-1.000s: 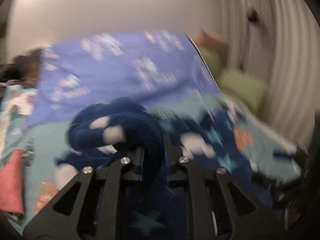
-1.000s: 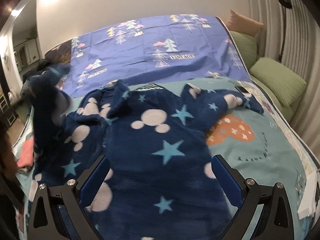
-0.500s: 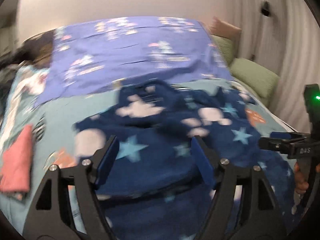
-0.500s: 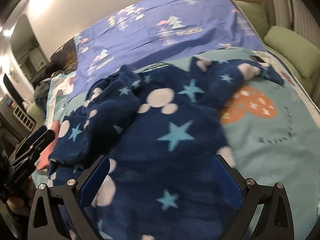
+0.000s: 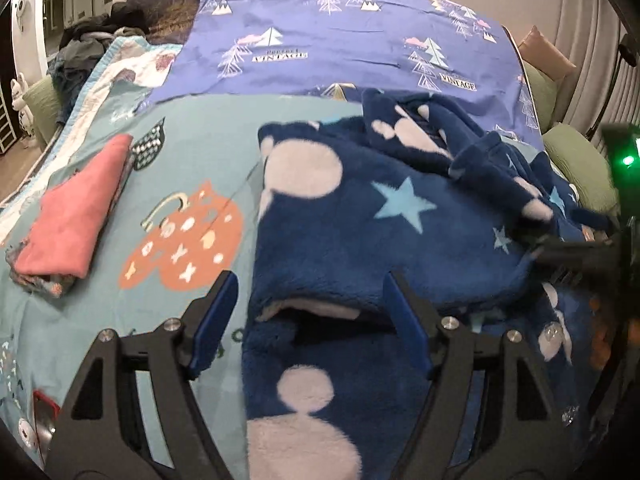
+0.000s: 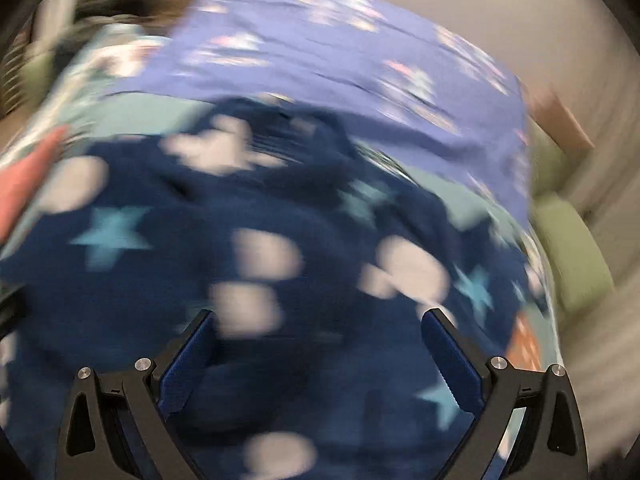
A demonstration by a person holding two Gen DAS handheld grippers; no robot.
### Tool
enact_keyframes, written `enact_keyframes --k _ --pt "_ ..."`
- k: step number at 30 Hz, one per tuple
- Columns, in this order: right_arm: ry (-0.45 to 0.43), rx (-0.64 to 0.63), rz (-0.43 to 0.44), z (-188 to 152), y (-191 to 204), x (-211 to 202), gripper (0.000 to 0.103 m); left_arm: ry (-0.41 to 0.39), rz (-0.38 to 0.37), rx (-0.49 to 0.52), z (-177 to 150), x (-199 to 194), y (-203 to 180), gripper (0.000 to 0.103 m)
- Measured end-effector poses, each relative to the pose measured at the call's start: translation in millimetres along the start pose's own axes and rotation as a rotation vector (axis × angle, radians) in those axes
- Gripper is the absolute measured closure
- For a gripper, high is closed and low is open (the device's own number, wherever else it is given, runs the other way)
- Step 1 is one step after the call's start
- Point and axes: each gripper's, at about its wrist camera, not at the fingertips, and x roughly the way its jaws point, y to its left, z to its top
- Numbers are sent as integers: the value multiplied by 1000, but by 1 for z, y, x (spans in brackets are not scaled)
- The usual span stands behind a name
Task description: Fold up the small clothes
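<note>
A navy fleece garment (image 5: 360, 216) with pale blobs and light blue stars lies on the teal bedcover (image 5: 192, 152), its left part folded over onto itself. My left gripper (image 5: 310, 280) hovers open over the garment's near left edge, and the folded edge lies below and between its blue pads without being pressed. In the blurred right wrist view my right gripper (image 6: 320, 314) is open above the same garment (image 6: 280, 240), holding nothing. The right gripper's black body (image 5: 580, 252) shows at the right edge of the left wrist view.
A folded pink garment (image 5: 76, 216) lies on the bedcover to the left. A purple sheet with tree prints (image 5: 340, 40) covers the far half of the bed. Green cushions (image 5: 576, 160) line the right side, and a dark clothes pile (image 5: 88, 48) sits at the far left.
My left gripper let go of the navy fabric it was shut on, opened, and dropped closer to the garment's left edge. The right gripper stayed open and swung left, blurring its view.
</note>
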Motion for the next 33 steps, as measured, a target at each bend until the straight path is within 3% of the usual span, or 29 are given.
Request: enact_keyframes --k 3,5,7,17,22,25,31,32,33 --pt "32 308 145 -23 -83 -7 1 -4 -16 -4 -2 0 1 27" --pt "53 446 202 -45 -126 -13 1 -6 -38 -2 -2 0 0 26" --pt "65 504 253 -58 -148 -16 1 -16 -15 19 -3 -1 -4 26" --pt "38 579 522 -68 -183 -16 1 -30 29 -50 -1 -10 12 26" --pt "76 607 565 -67 -188 1 1 18 -131 -73 12 -3 15 26" --pt "87 624 578 -69 -190 10 1 50 -160 -118 31 17 17 26" --pt "69 590 559 -68 -184 7 1 115 -311 -210 75 62 10 27" --pt "68 588 558 -67 -182 6 1 121 -299 -197 81 67 6 39" --pt "65 585 556 -66 -181 5 1 122 -275 -171 85 71 2 76"
